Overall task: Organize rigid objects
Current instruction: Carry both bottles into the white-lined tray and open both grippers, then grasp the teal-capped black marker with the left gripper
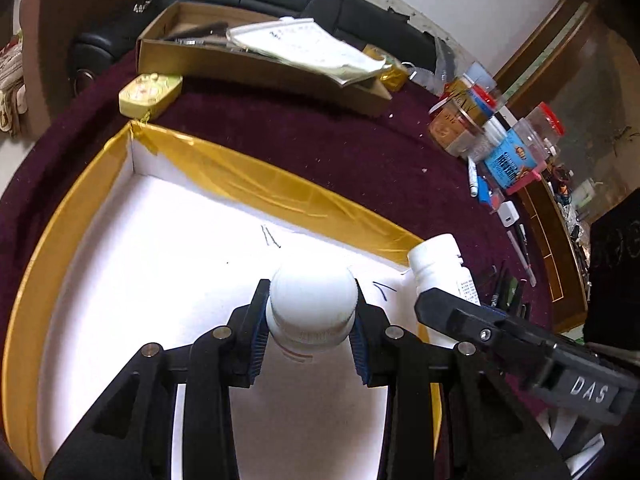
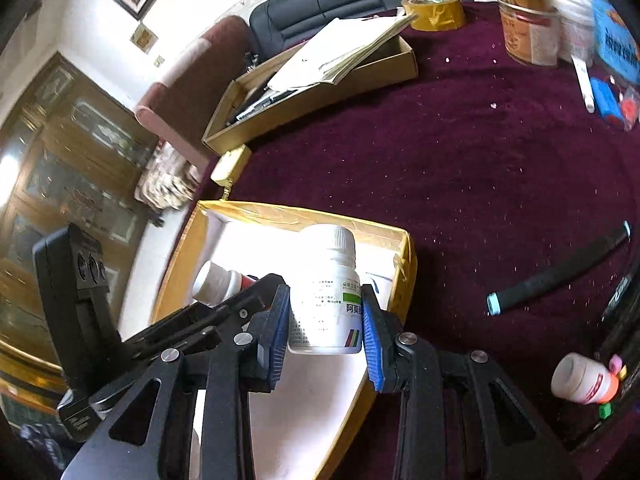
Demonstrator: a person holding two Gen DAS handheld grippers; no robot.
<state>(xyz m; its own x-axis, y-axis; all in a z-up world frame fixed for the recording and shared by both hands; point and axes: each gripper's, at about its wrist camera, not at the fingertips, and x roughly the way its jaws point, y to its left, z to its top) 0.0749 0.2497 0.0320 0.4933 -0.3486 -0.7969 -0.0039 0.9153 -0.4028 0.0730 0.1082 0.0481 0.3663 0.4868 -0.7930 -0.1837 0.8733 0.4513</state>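
Observation:
In the left wrist view my left gripper is shut on a white-capped bottle, cap facing the camera, above the white floor of a gold-edged box. To the right, a second white bottle hangs over the box's far right corner, with a finger of the right gripper on it. In the right wrist view my right gripper is shut on that labelled white medicine bottle, upright over the gold-edged box. The left gripper's bottle shows at the left, tilted.
On the maroon table cloth stand a long cardboard box with papers, a pale yellow case and several jars. A tape roll, a black tube and a small lying bottle are on the right.

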